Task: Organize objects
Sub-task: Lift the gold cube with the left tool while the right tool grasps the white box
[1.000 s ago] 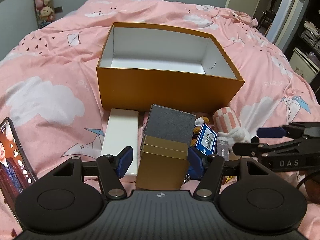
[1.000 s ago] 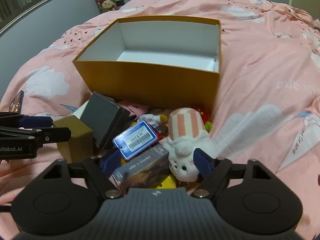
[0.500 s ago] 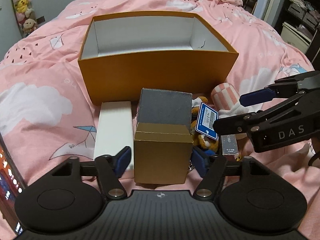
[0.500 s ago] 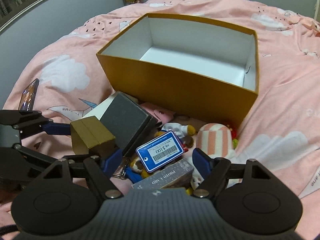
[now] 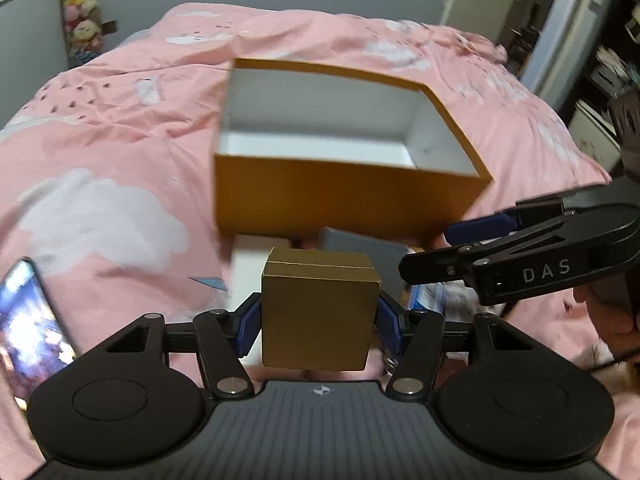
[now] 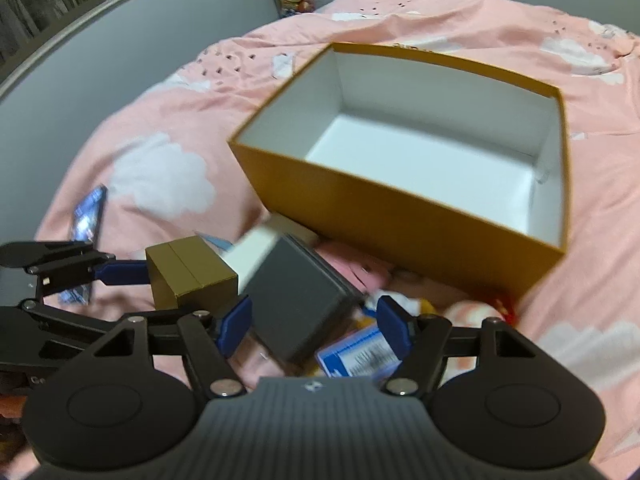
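Bedcover (image 5: 120, 168): pink cloth, matt, softly creased, white cloud print.
Big orange box (image 5: 340, 196): smooth matt cardboard outside, plain white paper lining inside.
Small gold box (image 5: 318, 316): card with a faint metallic sheen, smooth.
Grey box (image 6: 296, 300): matt, finely textured face.
White box (image 5: 250, 264): smooth, matt.
Left gripper (image 5: 318, 326) and right gripper (image 6: 314, 320): matt black plastic bodies, ribbed centre panel, bright metal rivets, blue rubbery-looking pads.
Phone (image 5: 28, 320) near the bed's left edge: glossy lit screen.
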Demonstrator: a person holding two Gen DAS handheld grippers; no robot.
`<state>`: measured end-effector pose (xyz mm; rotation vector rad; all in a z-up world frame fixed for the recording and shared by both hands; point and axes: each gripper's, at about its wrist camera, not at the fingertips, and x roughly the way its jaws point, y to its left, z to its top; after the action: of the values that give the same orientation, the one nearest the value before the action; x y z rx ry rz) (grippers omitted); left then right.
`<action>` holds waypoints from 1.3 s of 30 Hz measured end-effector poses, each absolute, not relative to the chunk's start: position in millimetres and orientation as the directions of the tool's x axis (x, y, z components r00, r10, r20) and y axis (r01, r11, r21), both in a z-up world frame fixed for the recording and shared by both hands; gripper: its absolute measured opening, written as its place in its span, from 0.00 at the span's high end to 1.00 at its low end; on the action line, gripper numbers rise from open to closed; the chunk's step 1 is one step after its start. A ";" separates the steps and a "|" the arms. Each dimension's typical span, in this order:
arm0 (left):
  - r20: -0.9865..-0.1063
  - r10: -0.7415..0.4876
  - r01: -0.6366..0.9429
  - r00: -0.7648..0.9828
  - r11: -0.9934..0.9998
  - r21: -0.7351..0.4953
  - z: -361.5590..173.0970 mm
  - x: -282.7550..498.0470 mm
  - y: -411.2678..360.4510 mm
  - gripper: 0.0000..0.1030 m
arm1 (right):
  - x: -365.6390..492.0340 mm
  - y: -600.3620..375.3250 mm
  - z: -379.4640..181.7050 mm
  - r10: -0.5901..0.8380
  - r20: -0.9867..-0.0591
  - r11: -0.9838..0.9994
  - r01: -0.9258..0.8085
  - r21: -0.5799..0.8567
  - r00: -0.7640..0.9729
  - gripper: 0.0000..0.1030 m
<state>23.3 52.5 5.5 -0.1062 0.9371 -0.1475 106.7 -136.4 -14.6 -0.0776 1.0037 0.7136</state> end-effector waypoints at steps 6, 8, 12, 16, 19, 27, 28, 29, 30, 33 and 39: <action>-0.783 -0.033 -0.050 0.621 0.995 -0.082 30.2 41.9 92.8 0.34 | 127.5 -99.1 4.9 0.585 -0.769 0.729 -0.583 0.359 0.257 0.31; -0.781 -0.011 -0.080 0.624 0.994 -0.077 34.4 46.6 105.2 0.34 | 130.4 -81.7 6.8 0.615 -0.759 0.696 -0.597 0.399 0.211 0.31; -0.790 0.016 -0.127 0.613 0.989 -0.079 32.2 56.7 124.1 0.34 | 143.9 -48.2 -8.4 0.602 -0.787 0.696 -0.574 0.432 0.138 0.39; -0.800 -0.016 -0.139 0.599 0.983 -0.123 26.9 67.9 142.4 0.34 | 167.4 -23.8 -36.7 0.518 -0.855 0.757 -0.487 0.436 0.040 0.38; -0.802 -0.028 -0.134 0.597 0.982 -0.134 26.0 71.3 147.4 0.34 | 174.1 -7.9 -49.5 0.459 -0.889 0.784 -0.473 0.401 0.007 0.36; -0.803 -0.061 -0.115 0.593 0.980 -0.160 22.6 81.5 156.2 0.34 | 195.9 17.4 -78.4 0.291 -0.954 0.869 -0.398 0.295 -0.072 0.29; -0.802 -0.066 -0.114 0.594 0.980 -0.165 21.8 83.5 157.8 0.34 | 198.4 20.7 -81.8 0.262 -0.962 0.874 -0.404 0.270 -0.075 0.29; -0.801 -0.070 -0.115 0.594 0.979 -0.171 21.1 85.3 159.2 0.34 | 200.8 22.7 -82.9 0.246 -0.967 0.879 -0.404 0.252 -0.068 0.29; -0.800 -0.074 -0.114 0.595 0.978 -0.176 20.6 86.9 160.3 0.34 | 204.6 24.4 -84.6 0.232 -0.971 0.886 -0.399 0.238 -0.064 0.29; -0.797 -0.089 -0.112 0.598 0.975 -0.193 18.5 90.9 163.5 0.34 | 214.1 26.0 -93.5 0.210 -0.974 0.899 -0.375 0.226 -0.085 0.23; -0.799 -0.106 -0.116 0.592 0.970 -0.215 12.1 96.5 169.7 0.34 | 221.6 27.4 -113.7 0.208 -0.966 0.899 -0.359 0.251 -0.154 0.23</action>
<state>96.5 169.7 12.1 -0.2559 0.9405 0.0057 221.6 27.4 -113.7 -0.1175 1.6534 0.4967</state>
